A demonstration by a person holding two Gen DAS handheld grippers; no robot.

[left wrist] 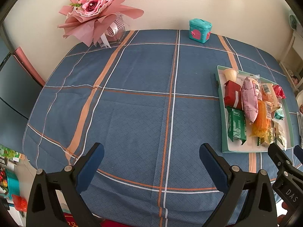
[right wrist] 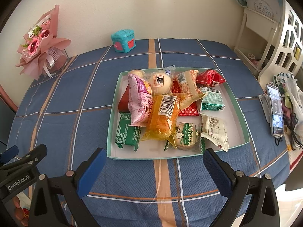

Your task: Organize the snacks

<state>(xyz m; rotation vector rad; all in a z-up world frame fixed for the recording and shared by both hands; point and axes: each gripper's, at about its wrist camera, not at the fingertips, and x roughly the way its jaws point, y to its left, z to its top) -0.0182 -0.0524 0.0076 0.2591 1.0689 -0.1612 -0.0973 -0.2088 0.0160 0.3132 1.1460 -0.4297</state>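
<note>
A shallow teal-rimmed white tray [right wrist: 244, 132] holds several wrapped snacks: a pink packet [right wrist: 139, 102], an orange packet [right wrist: 162, 121], a green packet [right wrist: 127, 133], a round bun [right wrist: 162, 83], a red packet [right wrist: 210, 78] and a cream packet [right wrist: 215, 130]. My right gripper [right wrist: 154, 172] is open and empty just in front of the tray's near rim. My left gripper [left wrist: 151, 168] is open and empty over the bare cloth, left of the tray [left wrist: 219, 102]. The right gripper's fingers [left wrist: 280, 158] show at the left wrist view's right edge.
The table has a blue plaid cloth [left wrist: 132, 104]. A pink bouquet [left wrist: 94, 9] stands at the back left and a teal toy box [left wrist: 200, 30] at the back by the wall. A phone [right wrist: 275, 109] and bags lie right of the tray. A white shelf [right wrist: 265, 28] stands beyond.
</note>
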